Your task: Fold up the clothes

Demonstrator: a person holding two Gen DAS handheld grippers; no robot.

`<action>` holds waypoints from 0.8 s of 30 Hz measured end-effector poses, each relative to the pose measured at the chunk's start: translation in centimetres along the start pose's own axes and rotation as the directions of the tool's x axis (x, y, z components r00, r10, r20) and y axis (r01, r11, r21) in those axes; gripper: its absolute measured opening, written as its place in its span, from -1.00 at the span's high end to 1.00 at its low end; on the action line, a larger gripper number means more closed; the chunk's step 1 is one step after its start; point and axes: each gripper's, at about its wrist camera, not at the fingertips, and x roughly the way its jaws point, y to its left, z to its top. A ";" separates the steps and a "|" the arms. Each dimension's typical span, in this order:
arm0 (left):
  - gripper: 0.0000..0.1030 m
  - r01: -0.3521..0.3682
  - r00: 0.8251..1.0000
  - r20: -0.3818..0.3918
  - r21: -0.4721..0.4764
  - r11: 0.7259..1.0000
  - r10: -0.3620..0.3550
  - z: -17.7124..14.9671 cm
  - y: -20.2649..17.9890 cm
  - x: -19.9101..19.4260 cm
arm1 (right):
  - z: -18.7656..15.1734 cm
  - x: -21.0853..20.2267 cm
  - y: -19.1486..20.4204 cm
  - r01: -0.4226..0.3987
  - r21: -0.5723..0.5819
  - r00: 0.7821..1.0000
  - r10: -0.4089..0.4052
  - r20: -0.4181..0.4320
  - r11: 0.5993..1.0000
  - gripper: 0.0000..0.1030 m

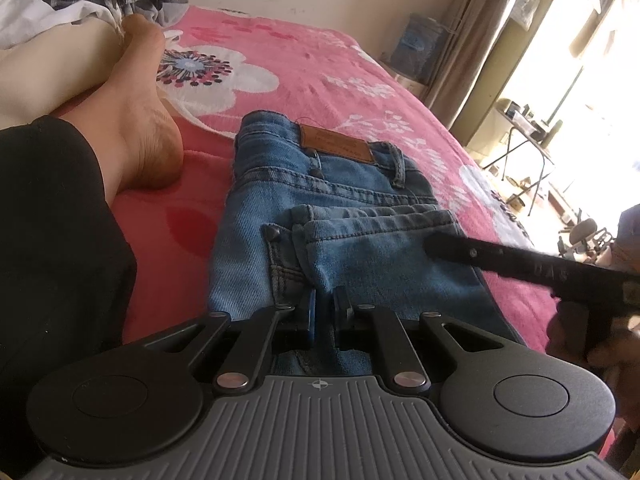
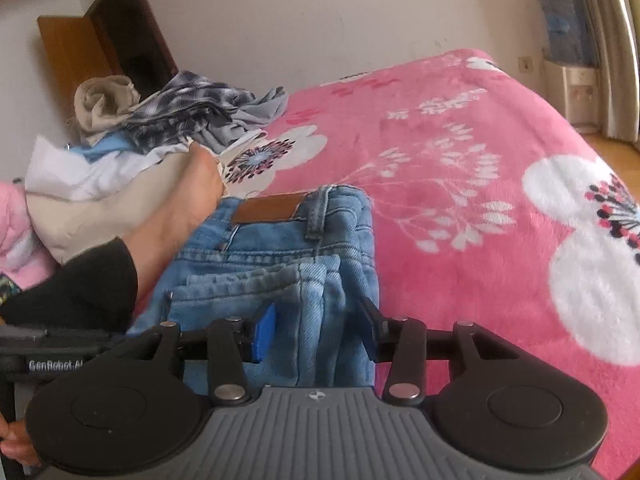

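Observation:
Blue jeans (image 1: 340,184) lie folded on the pink flowered blanket (image 1: 312,64), with the brown leather waist patch (image 1: 336,146) at the far end. In the left wrist view my left gripper (image 1: 326,310) is at the near edge, its jaws almost together and pinching a fold of denim. One black finger (image 1: 472,254) of the right gripper lies across the top fold from the right. In the right wrist view the right gripper (image 2: 318,328) stands open. Its jaws straddle the near right corner of the jeans (image 2: 280,248) without pressing on the cloth.
A person's bare foot (image 1: 140,132) and black trouser leg (image 1: 52,240) rest on the bed just left of the jeans. A pile of unfolded clothes (image 2: 160,120) sits at the far left. Bare blanket (image 2: 460,160) stretches right of the jeans to the bed's edge.

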 end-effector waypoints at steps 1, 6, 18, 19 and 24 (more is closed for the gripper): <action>0.80 0.001 1.000 0.000 0.000 1.000 -0.001 0.0 0.0 0.0 | 0.2 0.3 -0.2 -0.007 0.015 1.000 0.007 -0.005 1.000 -0.01; 0.80 0.012 1.000 -0.003 -0.014 1.000 -0.013 0.1 0.4 0.1 | 1.0 1.4 -0.5 -0.028 0.016 0.999 0.028 -0.039 0.999 -0.18; 0.79 0.030 1.000 -0.006 -0.032 0.999 -0.030 0.1 0.7 0.2 | 1.1 0.6 -0.1 -0.104 -0.015 0.991 0.102 -0.085 0.994 -0.03; 0.79 0.036 0.999 -0.009 -0.039 0.999 -0.036 0.2 0.8 0.2 | 1.2 0.6 -0.3 -0.115 0.007 0.989 0.116 -0.092 0.993 0.00; 0.66 0.071 0.997 -0.026 -0.080 0.994 -0.073 0.5 1.3 0.3 | 1.0 0.5 -0.7 -0.129 0.053 0.982 0.135 -0.132 0.990 0.45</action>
